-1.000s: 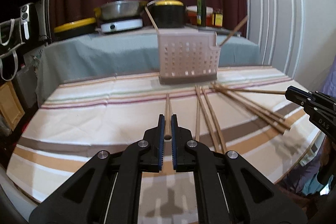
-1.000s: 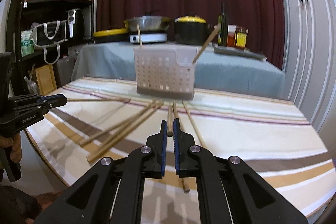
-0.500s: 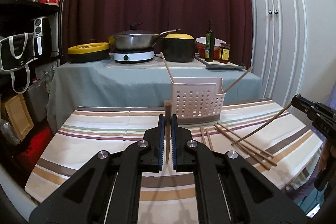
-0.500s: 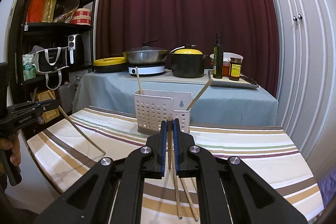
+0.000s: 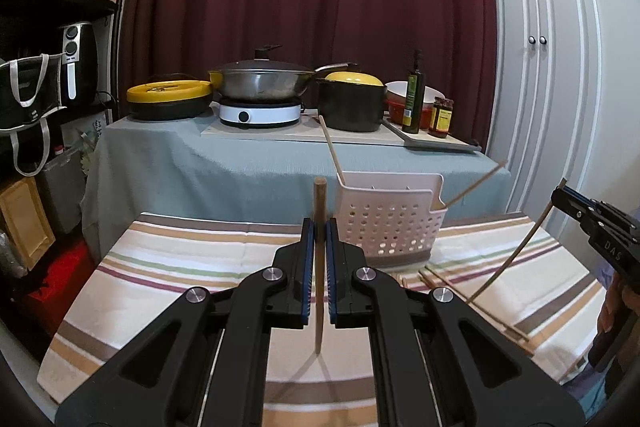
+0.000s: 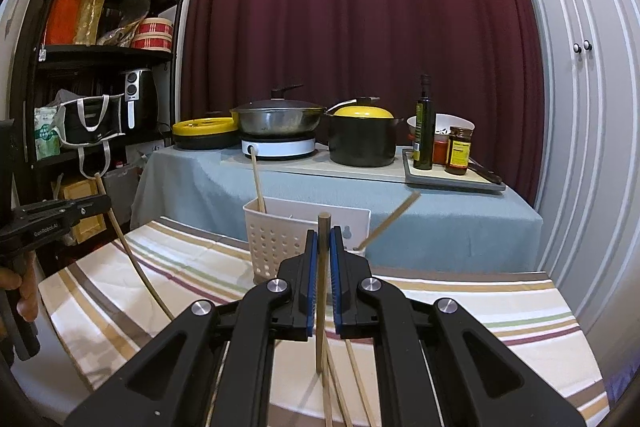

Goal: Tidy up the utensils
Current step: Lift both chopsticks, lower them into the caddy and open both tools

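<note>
Left gripper [image 5: 319,239]: I've lifted a chopstick [image 5: 319,259] off the striped cloth [image 5: 180,267], clamped upright.
Right gripper [image 6: 323,251]: likewise raised, pinching its chopstick [image 6: 321,291].
Next: probably the perforated caddy [image 5: 384,227].

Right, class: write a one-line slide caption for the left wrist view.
Left gripper shut on an upright wooden chopstick before the white perforated plastic basket on the striped tablecloth.

My table [image 5: 168,279] has striped cloth [image 6: 480,311] on top. White holey basket [image 5: 390,231] stands at far edge. Few loose chopsticks [image 6: 352,379] lie flat on cloth near me.
</note>
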